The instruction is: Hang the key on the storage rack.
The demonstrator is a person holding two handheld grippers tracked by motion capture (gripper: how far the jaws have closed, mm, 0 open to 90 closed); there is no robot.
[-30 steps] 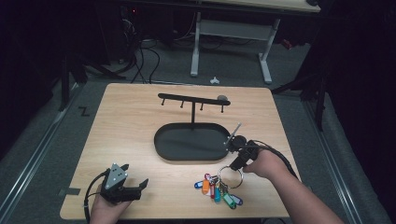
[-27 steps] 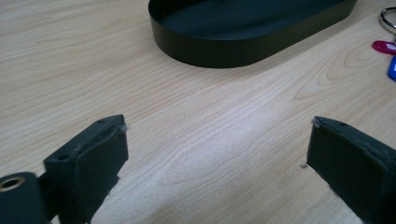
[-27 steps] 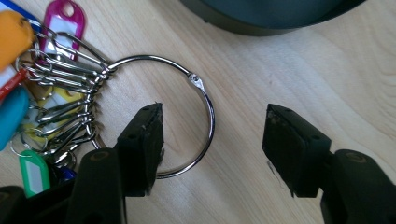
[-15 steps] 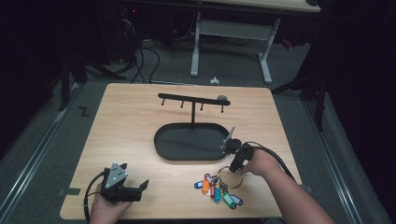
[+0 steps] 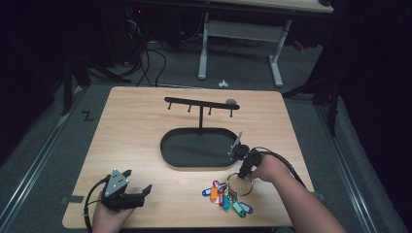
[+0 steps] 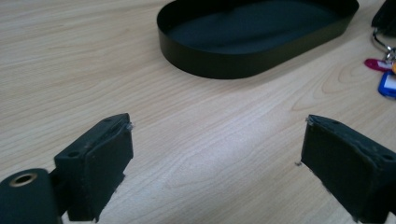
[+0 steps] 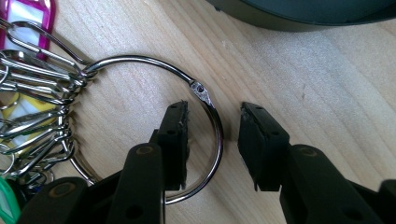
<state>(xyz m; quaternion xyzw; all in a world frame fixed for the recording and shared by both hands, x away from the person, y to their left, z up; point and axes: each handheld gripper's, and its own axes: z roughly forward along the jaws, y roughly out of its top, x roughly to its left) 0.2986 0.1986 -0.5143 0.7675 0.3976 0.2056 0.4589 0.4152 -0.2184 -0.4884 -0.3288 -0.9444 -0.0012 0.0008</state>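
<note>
1. High view: your right gripper (image 5: 241, 170) is down at the key ring (image 5: 241, 183) on the near right of the tabletop (image 5: 136, 126), just in front of the black tray (image 5: 194, 148). The coloured tags (image 5: 226, 196) fan out to the ring's left. Your left gripper (image 5: 138, 191) rests near the left front edge, well apart from the ring.

2. Left gripper view: its fingers (image 6: 95, 170) are spread with bare wood between them.

3. Right gripper view: the fingers (image 7: 175, 144) straddle the ring's wire (image 7: 217, 140) and have just been closing, but a gap remains on the outer side. This looks like the grasping step. Next, close fully on the wire, then lift toward the hook stand (image 5: 200, 104).
</note>
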